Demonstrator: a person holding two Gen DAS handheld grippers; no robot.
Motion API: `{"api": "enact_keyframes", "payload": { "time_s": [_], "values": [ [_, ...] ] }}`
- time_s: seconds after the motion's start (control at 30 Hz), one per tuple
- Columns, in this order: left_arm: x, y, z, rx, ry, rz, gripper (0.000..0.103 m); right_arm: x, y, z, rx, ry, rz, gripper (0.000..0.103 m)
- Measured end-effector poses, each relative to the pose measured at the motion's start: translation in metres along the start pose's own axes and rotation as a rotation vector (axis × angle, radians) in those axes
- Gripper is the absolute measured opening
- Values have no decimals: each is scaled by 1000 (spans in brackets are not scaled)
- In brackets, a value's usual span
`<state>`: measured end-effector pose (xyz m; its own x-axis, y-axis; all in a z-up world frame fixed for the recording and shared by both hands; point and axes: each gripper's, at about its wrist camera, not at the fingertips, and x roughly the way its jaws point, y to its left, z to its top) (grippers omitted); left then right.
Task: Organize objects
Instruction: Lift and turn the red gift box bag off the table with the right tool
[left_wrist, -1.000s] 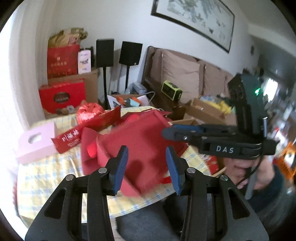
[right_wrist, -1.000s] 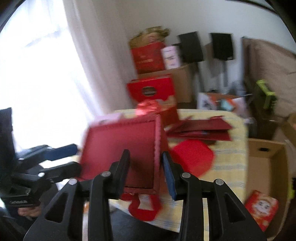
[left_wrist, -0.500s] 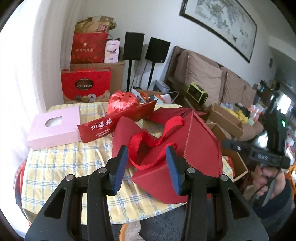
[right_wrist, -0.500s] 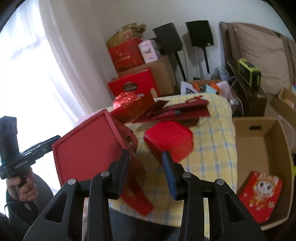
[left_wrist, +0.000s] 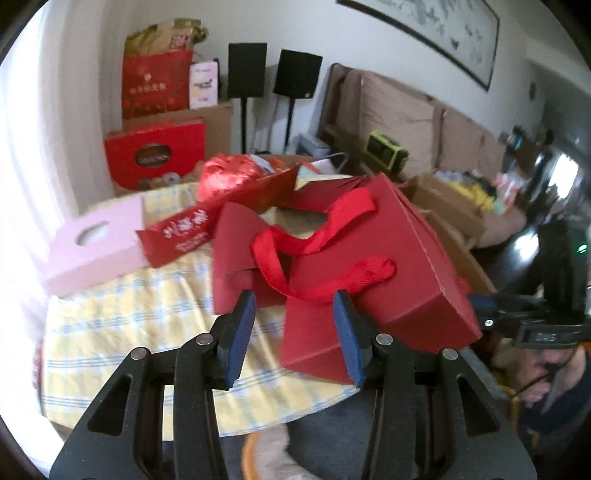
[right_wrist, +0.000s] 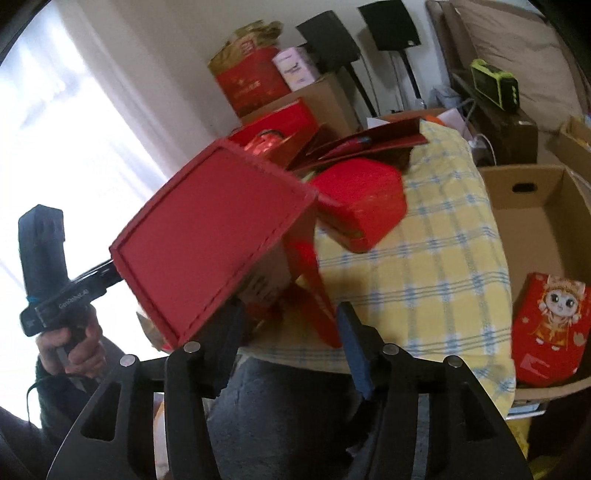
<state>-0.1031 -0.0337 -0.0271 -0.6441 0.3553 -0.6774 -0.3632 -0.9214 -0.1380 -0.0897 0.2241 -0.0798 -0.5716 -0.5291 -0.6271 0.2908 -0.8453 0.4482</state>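
Nearest in the left wrist view, the left gripper (left_wrist: 293, 332) is standing part spread. Its right pad is overlapping the near lower corner of the red gift box (left_wrist: 399, 266), while checked cloth is showing between its left pad and the box, so it is pinching nothing.

In the right wrist view, the right gripper (right_wrist: 291, 332) is spread wider, its jaws having just been opening. A loose red strip off the box is hanging between them, and neither pad is visibly pressing on it.

The box is lying tipped at the near edge of the table (left_wrist: 147, 314). From the left gripper it is lying at twelve to one o'clock, its long axis running from about seven toward one, with the side bearing the ribbon handles (left_wrist: 317, 240) facing that gripper. From the right gripper it is lying at ten to eleven o'clock, and its flat base is turning toward that camera.

Both hands are close to the box. I judge the left gripper the better placed, since it is facing the handles and already has a corner in its gap, whereas the right gripper is facing only the broad base.

Farther on, a smaller red box (right_wrist: 362, 206) is sitting at one o'clock from the right gripper. A pink box (left_wrist: 96, 243) is sitting at ten o'clock from the left gripper. An open cardboard carton (right_wrist: 535, 206) is standing on the floor beside the table at three o'clock in the right view, which I take to be a likely place for tidied things. Farthest off, two black speakers (left_wrist: 247, 70) are standing against the wall.
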Motion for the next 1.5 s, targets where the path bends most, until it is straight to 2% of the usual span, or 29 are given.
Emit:
{"api": "enact_keyframes", "payload": {
  "time_s": [0.07, 0.17, 0.3, 0.47, 0.57, 0.7, 0.8, 0.87, 0.97, 1.03, 1.1, 1.17, 1.3, 1.37, 1.43, 1.5],
  "values": [
    [0, 2, -1, 1, 18, -10, 39, 3, 6, 0, -3, -8, -10, 53],
    [4, -2, -6, 55, 74, -10, 38, 2, 8, 9, -3, -26, -17, 51],
    [11, -7, -15, 122, 147, -45, 41, -6, 10, 28, -14, -81, 7, 51],
    [4, 12, -11, 21, 135, -84, 48, -11, 1, 35, 8, -117, 12, 53],
    [-5, 22, -6, -27, 113, -157, 49, -9, -11, 32, 42, -104, 31, 53],
    [-15, 21, -1, -66, 85, -284, 61, -14, -18, 28, 88, -109, 76, 55],
    [-20, 16, 1, -67, 81, -326, 61, -20, -17, 28, 92, -126, 90, 59],
    [-24, 18, -2, -93, 73, -336, 62, -30, -18, 25, 84, -147, 89, 64],
    [-24, 30, -7, -169, 72, -344, 63, -43, -27, 21, 107, -164, 64, 64],
    [-19, 35, -10, -195, 92, -294, 62, -50, -36, 19, 135, -174, 53, 64],
    [-6, 39, -13, -205, 143, -200, 61, -51, -40, 19, 138, -160, -13, 64],
    [4, 38, -18, -200, 189, -187, 60, -48, -39, 17, 114, -137, -74, 64],
    [8, 27, -24, -145, 247, -287, 60, -40, -33, 9, 96, -93, -43, 64],
    [9, 24, -24, -135, 258, -298, 58, -36, -28, 4, 83, -81, -23, 64],
    [15, 28, -28, -167, 267, -346, 57, -26, -27, 2, 90, -54, -18, 64],
    [25, 37, -33, -227, 289, -407, 54, -12, -34, -1, 148, -12, -10, 64]
  ]
}}
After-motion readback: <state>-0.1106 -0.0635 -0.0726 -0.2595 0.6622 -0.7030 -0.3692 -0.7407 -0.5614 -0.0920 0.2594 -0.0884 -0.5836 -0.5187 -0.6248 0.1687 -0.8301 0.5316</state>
